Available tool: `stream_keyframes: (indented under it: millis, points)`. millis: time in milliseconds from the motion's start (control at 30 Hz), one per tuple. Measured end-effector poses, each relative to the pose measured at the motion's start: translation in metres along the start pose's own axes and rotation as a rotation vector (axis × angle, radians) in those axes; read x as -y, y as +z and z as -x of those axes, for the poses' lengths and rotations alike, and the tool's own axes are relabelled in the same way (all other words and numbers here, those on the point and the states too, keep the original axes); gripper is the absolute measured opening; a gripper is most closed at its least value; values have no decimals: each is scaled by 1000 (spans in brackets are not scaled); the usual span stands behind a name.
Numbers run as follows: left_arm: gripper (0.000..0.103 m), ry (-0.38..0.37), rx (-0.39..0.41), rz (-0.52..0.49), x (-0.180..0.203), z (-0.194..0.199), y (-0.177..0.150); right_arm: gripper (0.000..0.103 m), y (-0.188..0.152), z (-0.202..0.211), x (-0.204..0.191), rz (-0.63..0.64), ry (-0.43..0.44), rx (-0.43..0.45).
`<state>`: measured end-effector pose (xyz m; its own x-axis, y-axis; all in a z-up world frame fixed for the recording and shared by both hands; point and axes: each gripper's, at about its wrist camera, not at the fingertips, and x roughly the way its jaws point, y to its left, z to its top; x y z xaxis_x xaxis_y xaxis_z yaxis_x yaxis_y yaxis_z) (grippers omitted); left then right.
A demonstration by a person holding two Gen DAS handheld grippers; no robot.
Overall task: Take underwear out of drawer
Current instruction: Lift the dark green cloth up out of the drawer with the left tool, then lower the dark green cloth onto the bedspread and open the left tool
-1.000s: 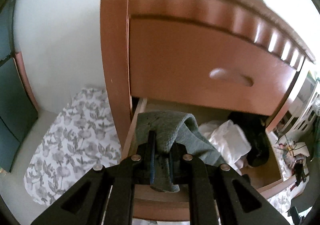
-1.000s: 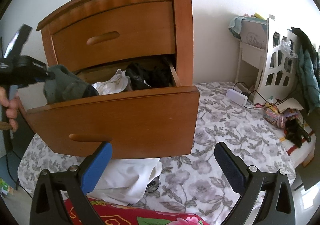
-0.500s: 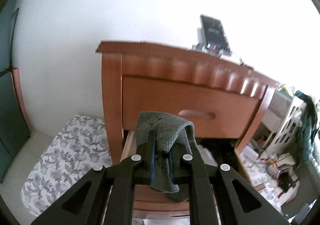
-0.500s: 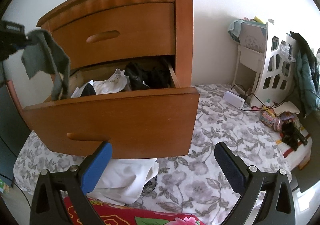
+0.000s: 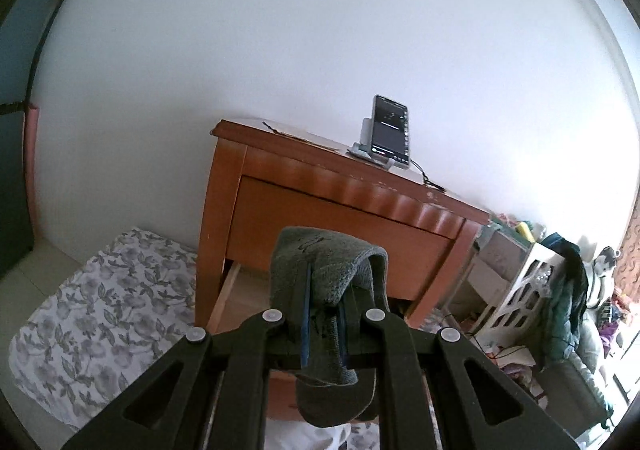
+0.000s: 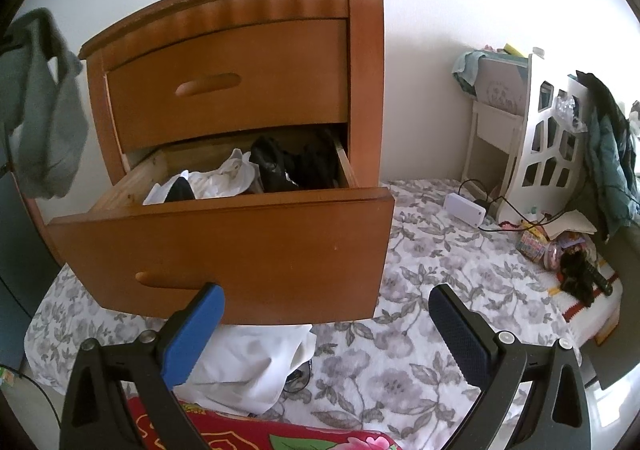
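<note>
Left wrist view is showing the left gripper [image 5: 322, 324] clamping grey underwear [image 5: 320, 270], which is hanging in the air above and to the left of the open lower drawer [image 6: 224, 246]. Right gripper [image 6: 324, 330] is hovering before it, jaws spread wide, gripping nothing.

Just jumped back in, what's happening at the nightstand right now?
The left tongs are shut on a grey underwear piece, held in the air to the left of the nightstand and clear of the open bottom drawer. White and black clothes remain in that drawer. The right tongs hang open and empty in front of the drawer. The top drawer is closed.
</note>
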<state>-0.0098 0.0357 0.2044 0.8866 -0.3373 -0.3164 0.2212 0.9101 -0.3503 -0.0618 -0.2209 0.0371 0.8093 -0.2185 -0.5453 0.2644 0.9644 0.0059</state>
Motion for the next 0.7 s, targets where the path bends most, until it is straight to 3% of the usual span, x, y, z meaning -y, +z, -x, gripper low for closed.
stream_keyframes:
  millis: [367, 700]
  points:
    - [11, 2, -53, 51, -21, 21, -38, 103, 1, 3, -4, 18, -2, 19]
    - [11, 9, -165, 40, -23, 1, -66, 103, 1, 4, -8, 42, -11, 26]
